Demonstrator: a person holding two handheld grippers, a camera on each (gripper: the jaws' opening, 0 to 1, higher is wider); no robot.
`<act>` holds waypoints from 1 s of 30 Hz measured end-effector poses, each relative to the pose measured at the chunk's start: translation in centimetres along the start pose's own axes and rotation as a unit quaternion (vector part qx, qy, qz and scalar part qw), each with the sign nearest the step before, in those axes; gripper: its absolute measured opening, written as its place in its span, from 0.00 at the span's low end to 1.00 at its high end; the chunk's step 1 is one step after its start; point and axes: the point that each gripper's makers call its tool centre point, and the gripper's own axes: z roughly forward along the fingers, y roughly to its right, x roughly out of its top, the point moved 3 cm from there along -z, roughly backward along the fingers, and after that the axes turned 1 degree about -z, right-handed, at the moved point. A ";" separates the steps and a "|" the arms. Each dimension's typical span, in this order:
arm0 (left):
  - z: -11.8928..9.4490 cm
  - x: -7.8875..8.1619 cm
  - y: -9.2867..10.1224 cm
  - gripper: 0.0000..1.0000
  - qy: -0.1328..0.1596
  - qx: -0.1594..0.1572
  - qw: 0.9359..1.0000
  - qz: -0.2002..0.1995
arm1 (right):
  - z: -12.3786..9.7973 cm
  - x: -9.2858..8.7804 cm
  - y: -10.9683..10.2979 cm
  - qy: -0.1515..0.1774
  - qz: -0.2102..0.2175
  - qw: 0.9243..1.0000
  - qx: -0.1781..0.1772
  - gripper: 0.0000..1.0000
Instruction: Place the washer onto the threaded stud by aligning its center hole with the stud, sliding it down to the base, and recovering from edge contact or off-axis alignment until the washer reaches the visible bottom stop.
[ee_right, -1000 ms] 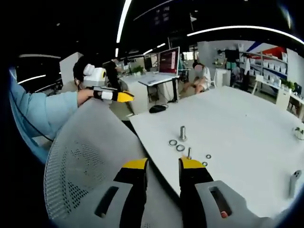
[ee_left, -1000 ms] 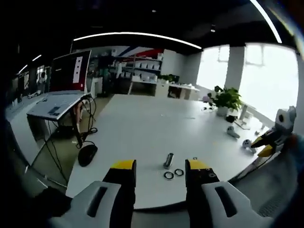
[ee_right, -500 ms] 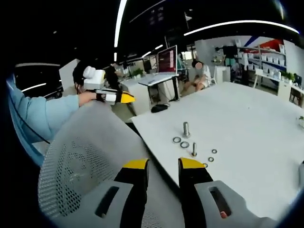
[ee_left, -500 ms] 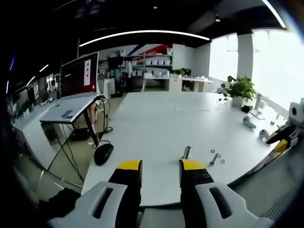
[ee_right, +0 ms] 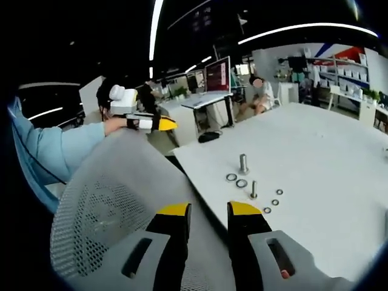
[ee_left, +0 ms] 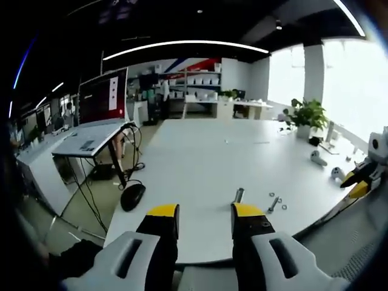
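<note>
While the left gripper hangs over the near edge of the white tabletop, its yellow-tipped jaws stand apart with nothing between them. Just beyond them, near that edge, the large threaded stud stands upright, and a smaller bolt with a tiny washer beside it lies a little to the right. The other gripper shows at the tabletop's right edge. Farther along the left side a black mouse rests at the edge, beside a stand carrying a laptop and a red-screened monitor. At the far right a potted plant sits near the windows.

In the right gripper view, the right gripper hovers over the mesh back of a grey chair, its jaws likewise parted and empty. Past the chair, the tabletop's corner comes into sight, and here the parts read more clearly: the stud stands upright with two large washers lying flat side by side just before it, apart from its base. The small bolt stands next to them, with three small washers scattered nearby. None of the washers sits on the stud. To the left, a person's light-blue sleeve reaches toward the left gripper. Beyond the table a seated person is visible by the monitor desk.
</note>
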 end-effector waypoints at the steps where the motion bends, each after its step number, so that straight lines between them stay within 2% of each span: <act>1: 0.0 0.0 0.0 0.32 -0.001 0.000 1.000 0.000 | 0.0 0.1 0.1 0.002 0.002 1.000 0.001 0.26; 9: 0.2 0.1 -0.3 0.30 0.004 -0.003 1.000 -0.010 | 0.3 0.0 0.1 -0.006 0.006 1.000 0.004 0.26; 13: -0.1 0.3 -0.6 0.29 0.017 -0.001 1.000 -0.017 | 0.5 0.0 -0.2 -0.005 0.012 1.000 0.010 0.26; 21: 0.1 0.2 -0.3 0.29 0.012 -0.003 1.000 -0.011 | 0.5 -0.5 -0.8 -0.018 0.013 0.999 0.030 0.26; 24: 0.2 0.1 -0.2 0.29 0.005 -0.004 1.000 -0.001 | 0.5 -1.4 -1.4 -0.042 0.036 0.997 0.059 0.27; 26: 0.2 0.1 -0.3 0.29 0.006 -0.004 1.000 -0.002 | 0.6 -1.1 -1.5 -0.039 0.015 0.997 0.066 0.26; 29: 0.3 0.1 -0.5 0.29 0.005 -0.003 1.000 -0.005 | 0.6 -0.9 -2.1 -0.049 -0.018 0.993 0.110 0.26; 30: 0.3 0.1 -0.5 0.29 0.004 -0.004 1.000 -0.007 | 0.6 -1.0 -2.0 -0.054 -0.021 0.992 0.114 0.26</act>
